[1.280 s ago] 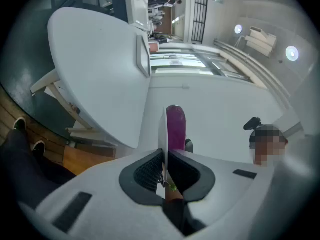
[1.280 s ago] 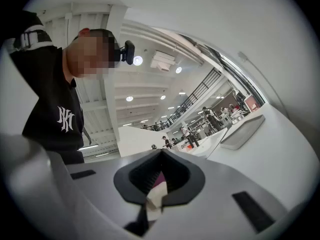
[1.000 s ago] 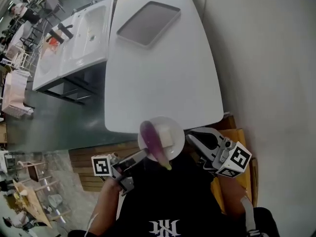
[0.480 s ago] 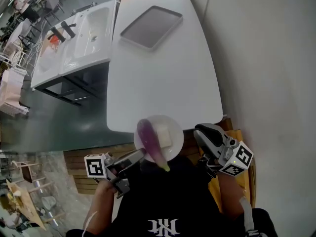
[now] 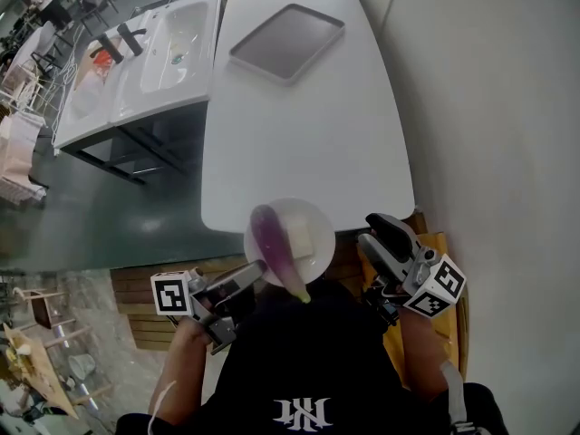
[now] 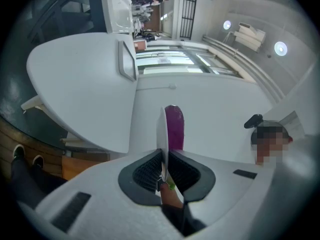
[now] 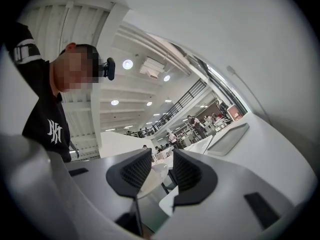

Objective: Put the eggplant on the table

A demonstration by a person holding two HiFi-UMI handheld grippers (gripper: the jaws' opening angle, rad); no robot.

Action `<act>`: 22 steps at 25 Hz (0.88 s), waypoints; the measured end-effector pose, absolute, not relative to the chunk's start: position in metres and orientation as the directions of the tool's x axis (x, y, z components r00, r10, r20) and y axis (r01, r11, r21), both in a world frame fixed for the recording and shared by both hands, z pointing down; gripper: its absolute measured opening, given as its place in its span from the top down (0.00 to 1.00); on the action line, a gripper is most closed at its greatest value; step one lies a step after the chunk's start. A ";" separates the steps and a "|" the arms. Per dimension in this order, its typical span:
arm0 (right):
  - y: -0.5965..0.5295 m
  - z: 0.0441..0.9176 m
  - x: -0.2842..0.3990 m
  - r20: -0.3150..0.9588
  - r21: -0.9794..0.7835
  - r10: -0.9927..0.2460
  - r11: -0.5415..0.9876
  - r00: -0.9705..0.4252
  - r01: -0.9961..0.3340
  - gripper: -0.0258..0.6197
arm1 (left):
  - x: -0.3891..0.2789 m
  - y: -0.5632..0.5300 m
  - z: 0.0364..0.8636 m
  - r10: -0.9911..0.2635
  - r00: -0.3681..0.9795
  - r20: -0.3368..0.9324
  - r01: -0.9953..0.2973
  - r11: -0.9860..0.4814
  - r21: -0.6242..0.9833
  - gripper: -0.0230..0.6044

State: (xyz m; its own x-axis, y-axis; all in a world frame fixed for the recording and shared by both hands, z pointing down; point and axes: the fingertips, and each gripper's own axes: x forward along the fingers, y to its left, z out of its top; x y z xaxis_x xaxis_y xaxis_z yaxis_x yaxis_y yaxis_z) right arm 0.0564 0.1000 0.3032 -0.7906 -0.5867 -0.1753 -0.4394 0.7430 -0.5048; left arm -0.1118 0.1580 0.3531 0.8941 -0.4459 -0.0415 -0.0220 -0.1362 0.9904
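Observation:
A purple eggplant (image 5: 273, 242) lies on a white plate (image 5: 313, 216) beside a pale block (image 5: 301, 237), held in the air just over the near edge of the white table (image 5: 308, 134). My left gripper (image 5: 246, 279) is shut on the plate's near rim. In the left gripper view the plate (image 6: 162, 129) stands edge-on between the pads, with the eggplant (image 6: 174, 126) behind it. My right gripper (image 5: 384, 240) hangs to the right of the plate. Its jaws are opening and nothing is between them. In the right gripper view the gripper (image 7: 161, 171) shows a clear gap.
A grey tray (image 5: 286, 42) lies at the table's far end. A white sink unit (image 5: 136, 71) stands left of the table across a dark floor gap. A pale wall runs along the right. A wooden seat (image 5: 439, 247) is beside my right hand.
The plate with the eggplant has moved up and forward toward the table edge, carried by my left gripper. My right gripper's jaws have parted; that hand has stayed roughly in place.

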 end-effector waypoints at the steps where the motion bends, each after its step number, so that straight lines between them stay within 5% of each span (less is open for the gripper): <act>1: 0.098 0.303 0.056 -0.176 -0.511 -0.599 0.734 -0.781 -0.447 0.79 | -0.116 0.156 0.354 -0.442 0.896 -0.044 -0.022 -0.143 0.989 0.92; 22: 0.103 0.315 0.019 -0.091 -0.537 -0.676 0.652 -0.732 -0.535 0.84 | -0.184 0.127 0.362 -0.446 0.888 -0.113 0.047 -0.158 0.986 0.92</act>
State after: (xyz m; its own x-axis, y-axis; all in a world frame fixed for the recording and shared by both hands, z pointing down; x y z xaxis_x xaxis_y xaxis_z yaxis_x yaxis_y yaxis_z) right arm 0.0188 0.1031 0.3155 -0.7315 -0.6757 -0.0908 -0.5353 0.6517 -0.5373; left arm -0.1839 0.1272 0.3618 0.8876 -0.4464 -0.1133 0.0467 -0.1575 0.9864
